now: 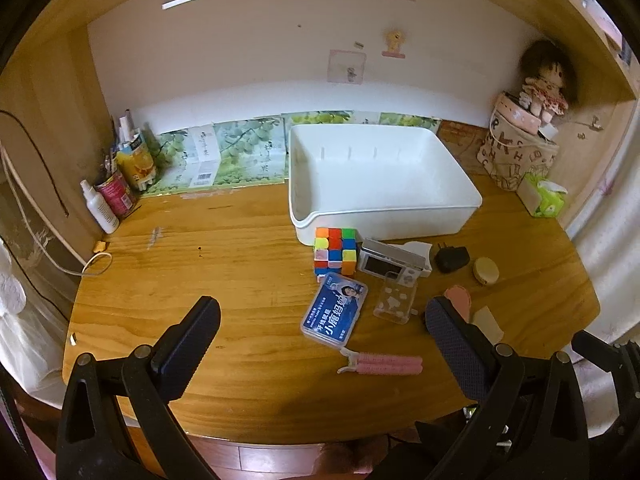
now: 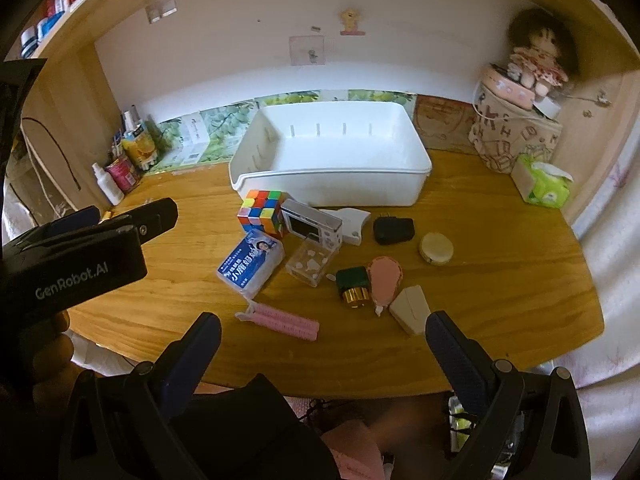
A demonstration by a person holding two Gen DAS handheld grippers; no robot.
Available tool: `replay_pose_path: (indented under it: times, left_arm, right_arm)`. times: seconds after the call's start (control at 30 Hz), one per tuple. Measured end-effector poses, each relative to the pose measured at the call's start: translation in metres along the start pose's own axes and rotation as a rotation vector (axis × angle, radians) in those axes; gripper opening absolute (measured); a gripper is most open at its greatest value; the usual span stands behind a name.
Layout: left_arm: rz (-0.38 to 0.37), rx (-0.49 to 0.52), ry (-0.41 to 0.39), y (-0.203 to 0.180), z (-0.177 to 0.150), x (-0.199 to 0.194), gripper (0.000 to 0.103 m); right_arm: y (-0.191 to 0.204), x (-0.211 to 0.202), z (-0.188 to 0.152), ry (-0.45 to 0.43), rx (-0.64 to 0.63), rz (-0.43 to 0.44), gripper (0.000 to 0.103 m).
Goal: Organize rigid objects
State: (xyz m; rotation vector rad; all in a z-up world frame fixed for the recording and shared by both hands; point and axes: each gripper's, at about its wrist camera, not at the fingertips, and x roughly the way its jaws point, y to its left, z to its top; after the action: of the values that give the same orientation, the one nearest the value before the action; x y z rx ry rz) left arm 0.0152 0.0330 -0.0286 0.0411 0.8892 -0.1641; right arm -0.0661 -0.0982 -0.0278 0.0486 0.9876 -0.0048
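"GenRobot.AI" on left gripper (image 2: pixel 132 220) (white lettering)

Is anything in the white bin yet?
No, the white bin shows only its bare floor; the Rubik's cube sits outside on the desk.

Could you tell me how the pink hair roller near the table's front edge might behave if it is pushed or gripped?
The pink hair roller looks cylindrical and lies on its side, so a push could roll it. It seems small and probably light. Its ridged surface may help the pads grip.
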Motion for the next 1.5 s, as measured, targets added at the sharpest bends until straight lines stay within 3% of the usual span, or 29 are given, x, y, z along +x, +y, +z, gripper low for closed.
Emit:
replay_pose_path:
  times: [0.3,0.53,0.73,1.13,1.5]
  left_arm:
    - [-0.023,0.027,0.093,-0.008,0.000,0.020,0.102]
    - [0.001,-0.030,0.235,-0.016,-0.006,0.050,0.102]
    - [0.007,-0.150,0.378,-0.019,-0.008,0.077,0.102]
    - [0.012,-0.485,0.663,-0.026,-0.031,0.132,0.102]
    - [0.097,-0.789,0.749,-0.008,-0.063,0.157,0.099]
  right_arm:
    - [-0.010,0.003,-0.006,0.055,0.073,-0.030,0.103]
    - [-0.036,0.022,-0.010,0.148,0.109,-0.039,0.103]
    - [-0.075,0.053,-0.009,0.274,0.163,0.012,0.103]
    - [-0.125,0.115,0.010,0.482,0.080,0.100,0.103]
    - [-0.139,0.171,0.026,0.659,-0.060,0.193,0.103]
